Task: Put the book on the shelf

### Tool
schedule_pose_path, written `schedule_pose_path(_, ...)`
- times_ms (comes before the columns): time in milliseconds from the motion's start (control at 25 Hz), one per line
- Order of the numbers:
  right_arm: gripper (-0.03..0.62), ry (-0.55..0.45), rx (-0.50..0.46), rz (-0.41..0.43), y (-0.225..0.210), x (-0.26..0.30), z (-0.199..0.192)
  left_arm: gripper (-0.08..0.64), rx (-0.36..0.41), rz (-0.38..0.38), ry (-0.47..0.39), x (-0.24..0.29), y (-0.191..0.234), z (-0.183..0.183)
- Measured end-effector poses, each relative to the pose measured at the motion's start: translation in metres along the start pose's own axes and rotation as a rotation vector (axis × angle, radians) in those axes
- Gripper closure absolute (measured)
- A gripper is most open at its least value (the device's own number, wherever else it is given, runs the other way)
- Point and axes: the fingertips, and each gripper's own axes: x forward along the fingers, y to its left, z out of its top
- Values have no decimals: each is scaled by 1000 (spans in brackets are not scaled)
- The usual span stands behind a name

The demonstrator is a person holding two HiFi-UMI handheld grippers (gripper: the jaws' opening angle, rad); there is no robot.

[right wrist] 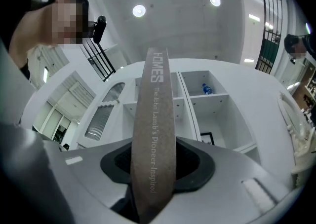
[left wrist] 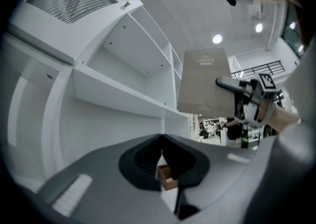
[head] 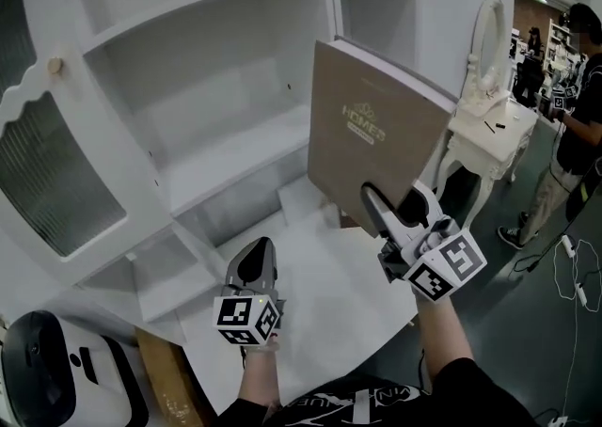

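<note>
A large brown book with "HOMES" on its cover stands upright in the air in front of the white shelf unit. My right gripper is shut on its lower edge, with the spine running up between the jaws in the right gripper view. The book is level with the wide middle compartment and a little to its right, apart from it. My left gripper hangs lower and to the left over the white counter, shut and holding nothing. In the left gripper view the book and the right gripper appear at the right.
An open cabinet door with ribbed glass swings out at the left. A white dressing table with a mirror stands to the right, a person beyond it. A white device lies at the bottom left. A blue bottle sits in an upper compartment.
</note>
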Motion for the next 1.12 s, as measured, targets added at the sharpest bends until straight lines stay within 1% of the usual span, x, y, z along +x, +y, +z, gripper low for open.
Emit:
schedule_pose_path(160, 416, -41, -36, 22, -8, 26, 25, 560, -11, -8, 3, 10, 2, -1)
schedule_pose_path(280, 416, -50, -31, 30, -18, 51, 31, 560, -28, 6, 5, 12, 8, -4)
schedule_pose_path(360, 416, -36, -27, 41, -26, 72, 30, 560, -43, 23, -3, 13, 13, -3)
schedule_pose_path(520, 416, 41, -29, 63, -40, 113, 20, 560, -31, 32, -16, 23, 15, 2)
schedule_pose_path(680, 416, 124, 1, 40, -52, 148, 5, 560, -22, 51, -4, 30, 19, -2)
schedule_pose_path(840, 415, 216, -14, 25, -59, 176, -13, 560, -4, 50, 6, 36, 20, -3)
schedule_pose_path(1040, 414, 301, -11, 41, -60, 203, -31, 560, 29, 84, 27, 35, 27, -7)
schedule_pose_path(1120, 414, 343, -10, 36, -63, 214, -38, 560, 28, 88, 29, 34, 28, -7)
